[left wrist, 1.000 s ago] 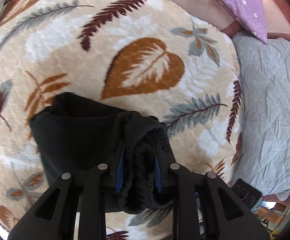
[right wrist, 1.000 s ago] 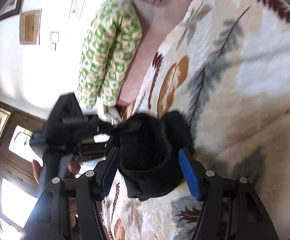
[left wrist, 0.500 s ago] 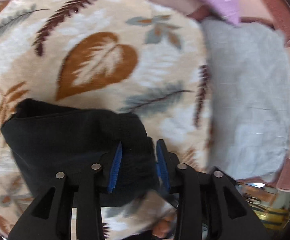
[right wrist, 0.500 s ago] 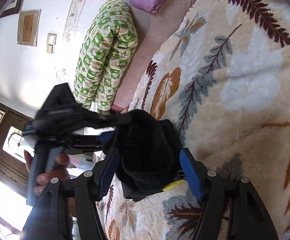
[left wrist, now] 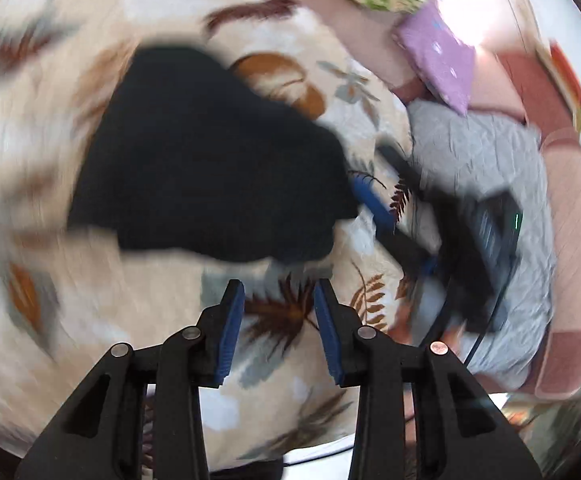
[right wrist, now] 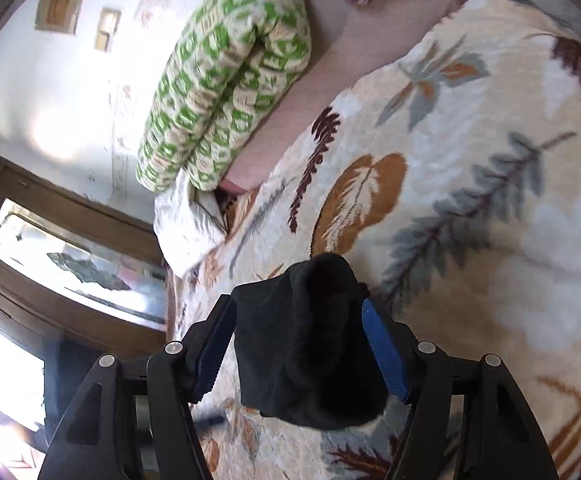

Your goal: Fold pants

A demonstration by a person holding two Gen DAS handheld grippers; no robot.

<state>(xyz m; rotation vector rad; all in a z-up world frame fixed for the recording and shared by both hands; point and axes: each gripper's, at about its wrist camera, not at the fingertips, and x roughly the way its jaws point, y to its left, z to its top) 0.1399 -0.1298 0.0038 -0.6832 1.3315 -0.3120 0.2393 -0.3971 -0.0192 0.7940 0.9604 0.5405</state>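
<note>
My left gripper (left wrist: 278, 320) has just opened, jaws partly apart with nothing between them. The black pants (left wrist: 210, 172) sit folded on the leaf-print blanket (left wrist: 102, 320) just beyond it. My right gripper (right wrist: 302, 344) has widened a bit; the bundle's near end sits between its pads, can't tell if they're pressing.

One black folded pants (left wrist: 210, 168), one leaf-print blanket (left wrist: 50, 320), one purple pillow (left wrist: 438, 56), two claws (left wrist: 278, 328).
</note>
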